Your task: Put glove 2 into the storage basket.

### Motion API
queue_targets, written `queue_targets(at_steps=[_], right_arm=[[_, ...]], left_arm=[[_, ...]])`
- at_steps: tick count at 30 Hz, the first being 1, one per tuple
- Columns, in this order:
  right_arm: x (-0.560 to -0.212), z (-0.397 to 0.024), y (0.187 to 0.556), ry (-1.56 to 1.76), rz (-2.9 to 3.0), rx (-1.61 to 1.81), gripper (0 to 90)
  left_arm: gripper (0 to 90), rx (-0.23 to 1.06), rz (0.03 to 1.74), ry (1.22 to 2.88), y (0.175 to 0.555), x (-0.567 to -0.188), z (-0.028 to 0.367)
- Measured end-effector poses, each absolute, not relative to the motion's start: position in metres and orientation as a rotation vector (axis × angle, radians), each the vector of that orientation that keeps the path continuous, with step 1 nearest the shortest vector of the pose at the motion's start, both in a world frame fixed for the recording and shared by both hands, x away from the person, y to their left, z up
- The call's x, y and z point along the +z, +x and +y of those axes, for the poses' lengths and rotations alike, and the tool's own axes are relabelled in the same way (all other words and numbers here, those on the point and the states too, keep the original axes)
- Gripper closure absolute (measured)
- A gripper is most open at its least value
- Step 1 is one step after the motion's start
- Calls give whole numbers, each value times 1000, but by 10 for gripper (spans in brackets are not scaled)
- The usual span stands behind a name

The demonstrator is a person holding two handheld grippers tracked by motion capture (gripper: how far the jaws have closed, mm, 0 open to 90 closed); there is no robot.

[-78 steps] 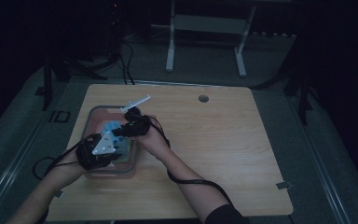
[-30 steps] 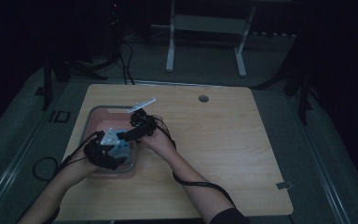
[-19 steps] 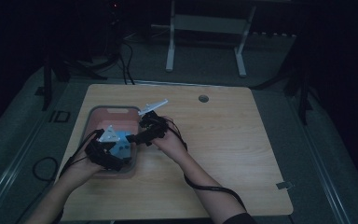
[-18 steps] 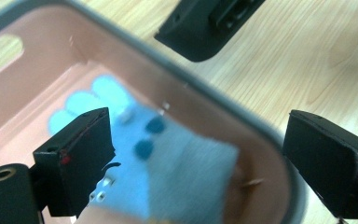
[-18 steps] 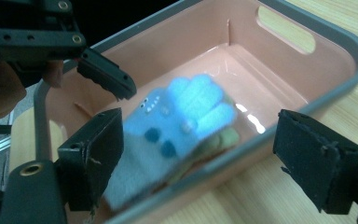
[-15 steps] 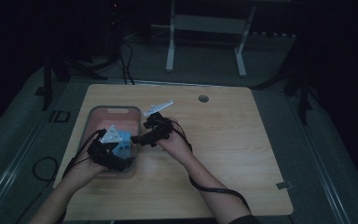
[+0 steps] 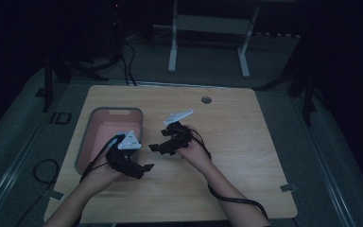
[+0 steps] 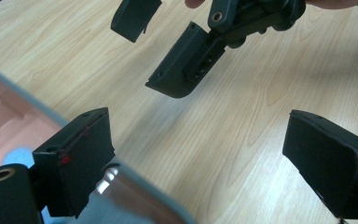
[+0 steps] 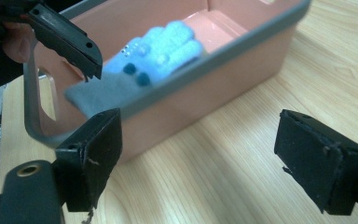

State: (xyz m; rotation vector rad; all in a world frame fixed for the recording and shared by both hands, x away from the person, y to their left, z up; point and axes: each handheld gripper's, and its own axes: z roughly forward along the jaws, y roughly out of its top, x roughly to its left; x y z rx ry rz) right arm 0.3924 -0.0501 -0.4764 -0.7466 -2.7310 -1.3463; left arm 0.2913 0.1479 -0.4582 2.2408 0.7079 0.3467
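Here, largest to smallest:

Table (image 7: 246, 156): a light wooden top that takes up the middle of the high view; a small round hole (image 7: 206, 100) sits near its upper edge.

Bin (image 7: 116, 113): a pink tub with a grey rim, on the left part of the table in the high view; in the right gripper view its wall (image 9: 223, 93) crosses the upper half of the frame.

Glove (image 9: 161, 49): a light blue glove with a grey cuff and dark dots, lying inside the bin, at upper centre of the right gripper view. No jaw touches it.

Left gripper (image 7: 139, 168): at lower left of centre in the high view, just beside the bin's lower right corner, over bare wood. Its jaws have just been opening and now stand wide apart with nothing between them; wood and the bin's rim show in the gap in the left gripper view.

Right gripper (image 7: 158, 146): at centre of the high view, near the left gripper but not touching it. Its jaws stand apart, empty, over bare table beside the bin.
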Motion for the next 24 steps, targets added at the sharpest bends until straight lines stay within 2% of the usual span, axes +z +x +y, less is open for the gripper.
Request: queue_targets(at_steps=[9, 11, 24], right_arm=[[-484, -79, 391, -777, -2739, -1352, 146], [-486, -84, 389, -782, -2734, -1354, 146], [-500, -116, 381, -810, -2756, -1330, 146]], left_arm=[[75, 301, 660, 2244, 287, -463, 122], [20, 284, 648, 2254, 286, -465, 115], [20, 241, 560, 2264, 280, -484, 82]])
